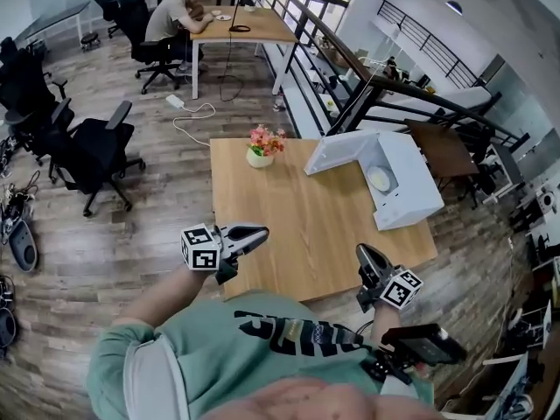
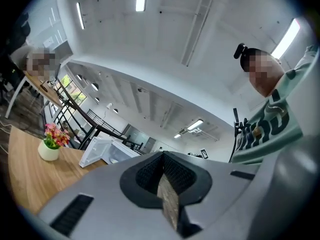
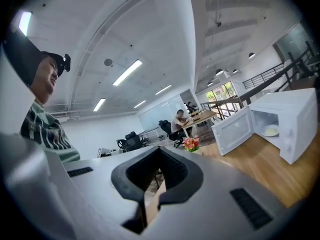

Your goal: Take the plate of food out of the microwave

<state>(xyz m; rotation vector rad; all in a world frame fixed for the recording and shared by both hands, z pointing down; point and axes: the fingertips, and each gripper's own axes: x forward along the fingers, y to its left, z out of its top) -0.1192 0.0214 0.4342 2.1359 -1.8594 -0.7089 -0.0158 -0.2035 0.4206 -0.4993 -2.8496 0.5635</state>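
Observation:
A white microwave stands at the right end of the wooden table with its door swung open. Inside lies a pale plate of food, also in the right gripper view as the plate within the microwave. My left gripper hovers over the table's near left edge with its jaws together and nothing in them. At the near right edge, my right gripper is shut and empty. Both are well short of the microwave. The left gripper sees the microwave far off.
A small white pot of flowers sits at the table's far edge, left of the microwave door. Black office chairs stand on the wood floor to the left. A person sits at a far desk. A railing runs behind the table.

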